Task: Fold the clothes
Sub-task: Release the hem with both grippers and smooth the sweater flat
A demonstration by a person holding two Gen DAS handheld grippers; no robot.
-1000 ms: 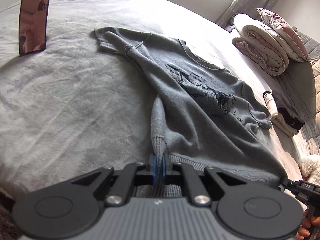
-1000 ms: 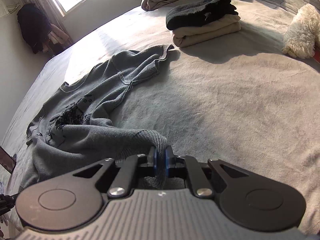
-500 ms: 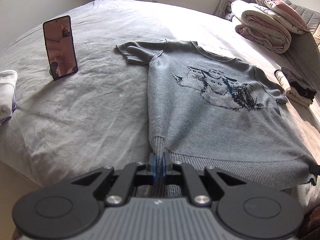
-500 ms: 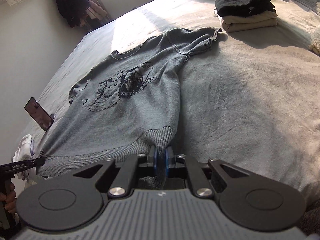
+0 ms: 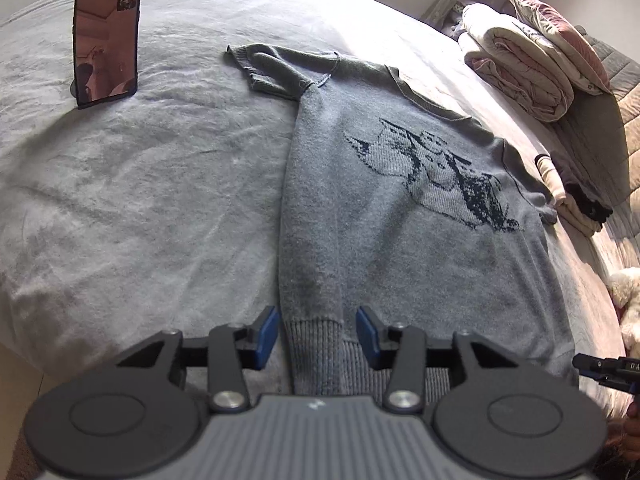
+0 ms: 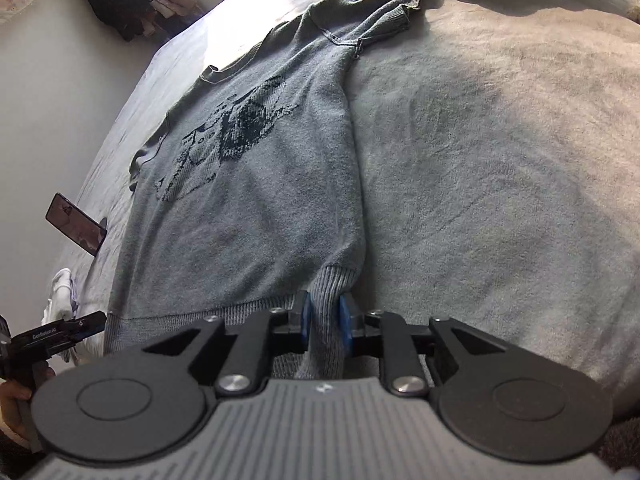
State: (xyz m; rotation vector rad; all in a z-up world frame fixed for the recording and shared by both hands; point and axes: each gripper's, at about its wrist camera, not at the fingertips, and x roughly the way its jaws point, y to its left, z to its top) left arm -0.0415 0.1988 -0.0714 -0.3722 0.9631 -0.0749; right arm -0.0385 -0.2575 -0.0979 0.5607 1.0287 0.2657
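Note:
A grey knit sweater (image 5: 400, 216) with a dark picture on the chest lies spread flat, front up, on the bed; it also shows in the right wrist view (image 6: 256, 184). My left gripper (image 5: 316, 334) is open, its blue pads on either side of the ribbed hem at the sweater's left bottom corner. My right gripper (image 6: 325, 322) is partly open around the ribbed hem at the right bottom corner, which still lies between the pads. Both sleeves are folded near the shoulders.
A phone (image 5: 106, 32) stands propped on the bed at the far left. Folded quilts (image 5: 532, 68) and a small stack of folded clothes (image 5: 576, 200) lie at the far right. A white cloth (image 6: 60, 292) lies near the bed's left edge.
Both grippers pulled the sweater flat and taut, lowered its hem onto the bed, then opened. The left one let go fully; the right one has loosened its pads.

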